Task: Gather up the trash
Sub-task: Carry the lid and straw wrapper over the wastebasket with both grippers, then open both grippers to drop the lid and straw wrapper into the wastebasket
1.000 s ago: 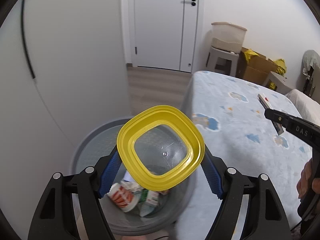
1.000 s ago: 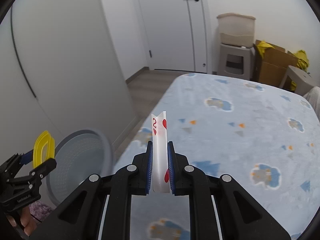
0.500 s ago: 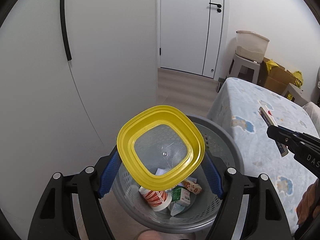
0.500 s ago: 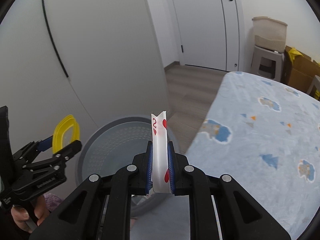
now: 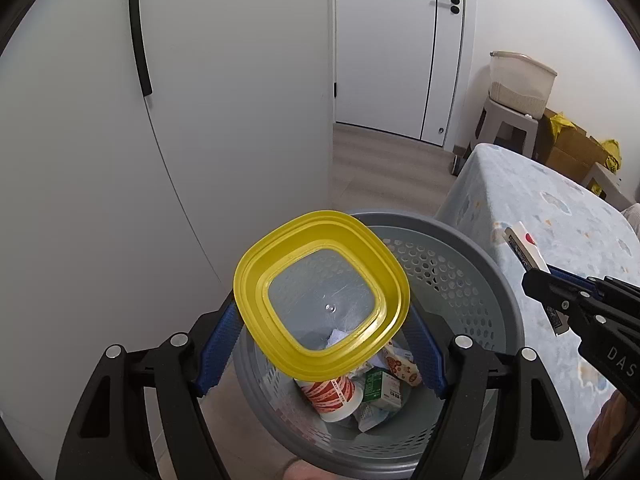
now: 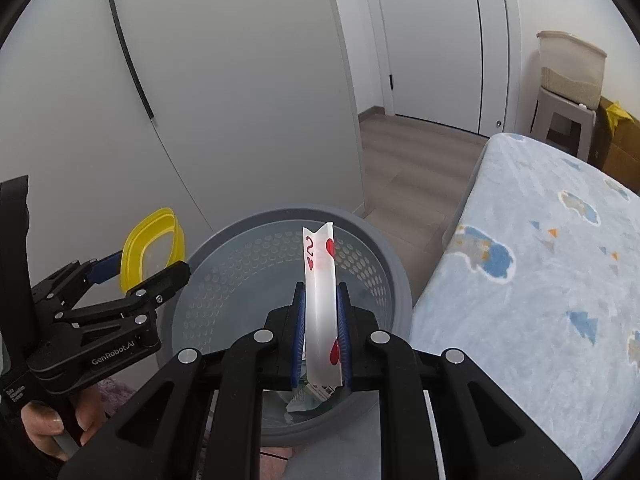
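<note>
left gripper (image 5: 320,344) jaws spread wide but pinching the yellow lid (image 5: 322,294) by its edges, right over the grey bin (image 5: 496,280). right gripper (image 6: 322,336) jaws pressed on a bent playing card (image 6: 320,300), 2 of hearts, also above the bin. trash inside: cup, carton, maybe wrappers. bed (image 6: 540,280) just beside, door (image 5: 400,48) beyond.

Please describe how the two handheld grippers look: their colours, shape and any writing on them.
Both are black plastic, built of jointed link bars with round silver pivot screws, and each has two fingers lined with blue ribbed pads. The left gripper carries white writing, "GenRobot.AI", on its side. The right gripper shows the white letters "DAS" on its body. No cables are visible on either, and no sleeves can be seen.
</note>
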A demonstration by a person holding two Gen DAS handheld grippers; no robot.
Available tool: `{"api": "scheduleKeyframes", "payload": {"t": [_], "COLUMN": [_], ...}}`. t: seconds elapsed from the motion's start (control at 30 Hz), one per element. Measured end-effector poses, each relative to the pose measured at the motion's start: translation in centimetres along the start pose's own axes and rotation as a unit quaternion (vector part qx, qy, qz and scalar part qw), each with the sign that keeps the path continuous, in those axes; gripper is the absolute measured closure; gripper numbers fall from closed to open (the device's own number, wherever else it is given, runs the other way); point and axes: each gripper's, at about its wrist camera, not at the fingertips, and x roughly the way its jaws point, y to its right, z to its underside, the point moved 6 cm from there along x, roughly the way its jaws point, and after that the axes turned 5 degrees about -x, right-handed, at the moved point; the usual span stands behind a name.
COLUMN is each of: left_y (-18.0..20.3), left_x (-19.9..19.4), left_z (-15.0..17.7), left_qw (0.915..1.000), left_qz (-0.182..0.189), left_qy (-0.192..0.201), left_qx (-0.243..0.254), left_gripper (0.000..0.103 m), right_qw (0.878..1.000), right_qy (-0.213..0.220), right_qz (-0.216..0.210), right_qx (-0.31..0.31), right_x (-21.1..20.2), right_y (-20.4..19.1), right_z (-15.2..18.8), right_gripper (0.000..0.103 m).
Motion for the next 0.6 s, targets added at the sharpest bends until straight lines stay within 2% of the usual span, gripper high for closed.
{"api": "scheduleKeyframes", "payload": {"t": [0.37, 0.43, 0.5, 0.6], "left_y": [0.25, 0.16, 0.04, -0.18], "left_x": [0.66, 0.73, 0.7, 0.66], "left_z": [-0.1, -0.08, -0.09, -0.15], "left_qw": [1.0, 1.0, 0.9999, 0.9999], "left_qz": [-0.005, -0.008, -0.011, -0.011], "left_qy": [-0.003, -0.005, -0.005, -0.005], "left_qx": [-0.001, 0.0, -0.001, -0.006], "left_gripper": [0.029, 0.024, 0.022, 0.021], "right_qw": [1.0, 1.0, 1.0, 1.0], "right_qy": [0.002, 0.003, 0.006, 0.009], "right_qz": [-0.01, -0.011, -0.01, -0.008], "right_qx": [0.004, 0.005, 0.007, 0.007], "right_x": [0.71, 0.71, 0.62, 0.5], "right_y": [0.37, 0.43, 0.53, 0.62], "right_z": [0.07, 0.08, 0.05, 0.06], "right_gripper": [0.084, 0.078, 0.057, 0.056]}}
